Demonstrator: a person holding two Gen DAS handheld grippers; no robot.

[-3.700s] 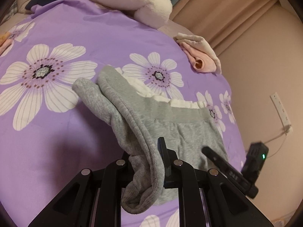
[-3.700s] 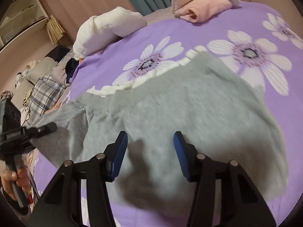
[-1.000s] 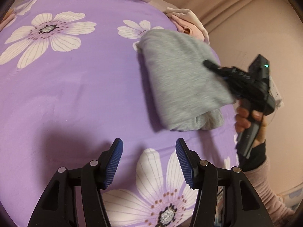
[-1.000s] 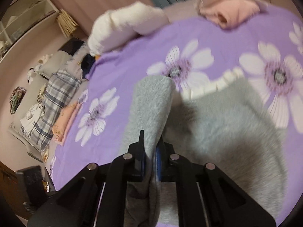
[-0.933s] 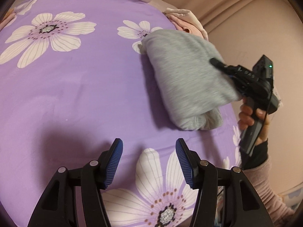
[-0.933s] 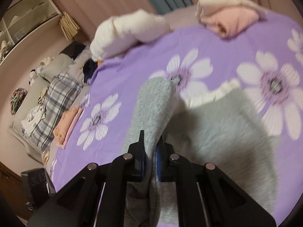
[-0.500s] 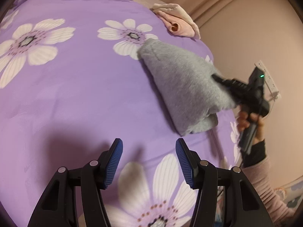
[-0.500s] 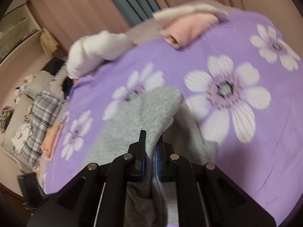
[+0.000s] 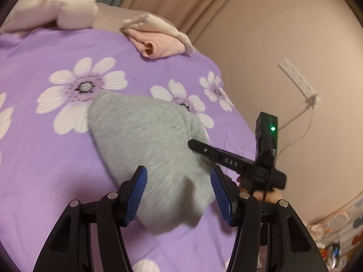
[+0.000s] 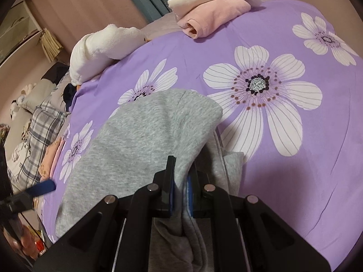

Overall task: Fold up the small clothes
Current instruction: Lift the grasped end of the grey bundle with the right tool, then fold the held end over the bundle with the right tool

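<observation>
Pinching a fuzzy grey knit garment (image 10: pixel 145 136), the right gripper (image 10: pixel 181 181) is clamped on its folded edge near the purple floral bedspread's (image 10: pixel 306 170) right edge; left gripper (image 9: pixel 179 190) hangs spread, grasping nothing.

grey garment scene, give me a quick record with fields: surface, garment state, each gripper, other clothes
surface: purple floral bedspread
garment: grey garment, folded over, lying on the bedspread
right gripper: shut on the garment's edge
left gripper: open, empty, with the garment seen between its fingers
other clothes: pink folded garment at the far edge; white fluffy bundle beside it
</observation>
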